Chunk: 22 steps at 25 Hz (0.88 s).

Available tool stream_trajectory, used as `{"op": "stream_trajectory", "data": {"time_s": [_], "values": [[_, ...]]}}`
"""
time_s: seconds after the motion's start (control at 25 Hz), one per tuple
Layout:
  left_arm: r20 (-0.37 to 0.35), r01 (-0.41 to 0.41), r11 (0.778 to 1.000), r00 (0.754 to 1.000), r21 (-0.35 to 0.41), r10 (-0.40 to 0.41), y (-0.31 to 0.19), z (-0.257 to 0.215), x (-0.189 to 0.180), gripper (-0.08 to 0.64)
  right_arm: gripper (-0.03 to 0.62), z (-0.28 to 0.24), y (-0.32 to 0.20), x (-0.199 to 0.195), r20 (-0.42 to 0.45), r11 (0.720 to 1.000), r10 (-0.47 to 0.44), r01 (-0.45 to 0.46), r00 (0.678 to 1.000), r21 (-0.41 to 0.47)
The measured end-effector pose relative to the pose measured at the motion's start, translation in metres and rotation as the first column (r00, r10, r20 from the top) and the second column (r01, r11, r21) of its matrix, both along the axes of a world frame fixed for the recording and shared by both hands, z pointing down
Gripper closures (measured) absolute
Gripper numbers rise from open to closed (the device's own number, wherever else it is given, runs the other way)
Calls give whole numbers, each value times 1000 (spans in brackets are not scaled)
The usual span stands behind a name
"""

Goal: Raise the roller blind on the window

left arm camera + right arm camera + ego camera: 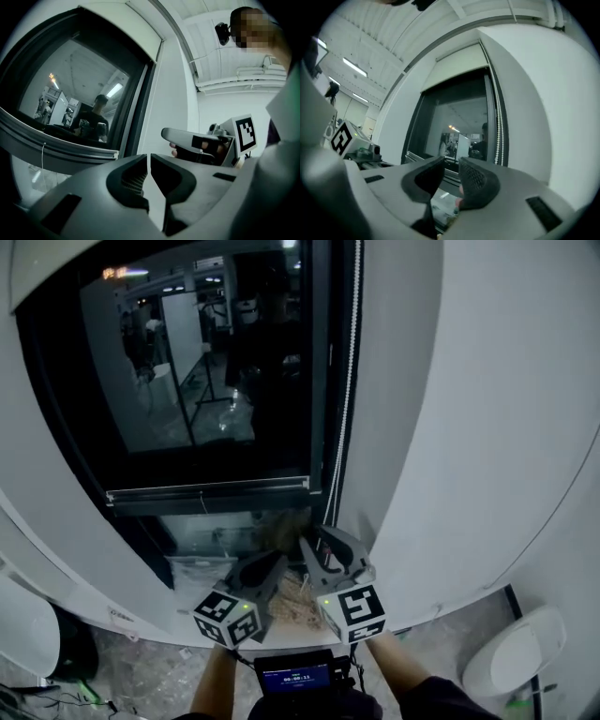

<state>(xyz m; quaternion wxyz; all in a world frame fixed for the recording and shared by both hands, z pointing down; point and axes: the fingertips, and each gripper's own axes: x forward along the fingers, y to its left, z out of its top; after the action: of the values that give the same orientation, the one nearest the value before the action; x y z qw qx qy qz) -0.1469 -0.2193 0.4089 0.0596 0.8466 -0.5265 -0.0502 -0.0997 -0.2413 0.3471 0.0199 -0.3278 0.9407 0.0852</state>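
The blind [244, 427] hangs ahead of and above both sets of fingers, its bar [206, 490] low on the window. The chain [500, 126] is seen beyond the right gripper [451, 164], just right of its narrowly parted, empty fingers. The left gripper [149, 157] is seen almost closed on nothing. Only the head view shows both grippers held side by side, pointing up.

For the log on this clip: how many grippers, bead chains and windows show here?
Grippers: 2 (left gripper, right gripper)
Bead chains: 1 (bead chain, hanging along the window's right edge)
Windows: 1 (window)
Total: 4
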Motion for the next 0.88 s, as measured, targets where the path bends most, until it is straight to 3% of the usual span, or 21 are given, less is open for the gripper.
{"op": "stream_trajectory", "data": {"time_s": [0.16, 0.24, 0.4, 0.88], "values": [[-55, -29, 996, 998, 79, 33, 1, -33, 3, 549, 584, -11, 6, 4, 72, 996, -82, 83, 994, -14], [-73, -28, 993, 997, 112, 37, 4, -52, 3, 549, 584, -15, 8, 5, 78, 994, -105, 106, 991, -15], [-30, -22, 986, 999, 164, 27, 7, -74, 7, 551, 586, -22, 11, 6, 78, 994, -106, 105, 991, 10], [-22, -5, 986, 1000, 169, 9, 12, -81, 8, 551, 586, -22, 12, 5, 78, 992, -123, 122, 989, 14]]}}
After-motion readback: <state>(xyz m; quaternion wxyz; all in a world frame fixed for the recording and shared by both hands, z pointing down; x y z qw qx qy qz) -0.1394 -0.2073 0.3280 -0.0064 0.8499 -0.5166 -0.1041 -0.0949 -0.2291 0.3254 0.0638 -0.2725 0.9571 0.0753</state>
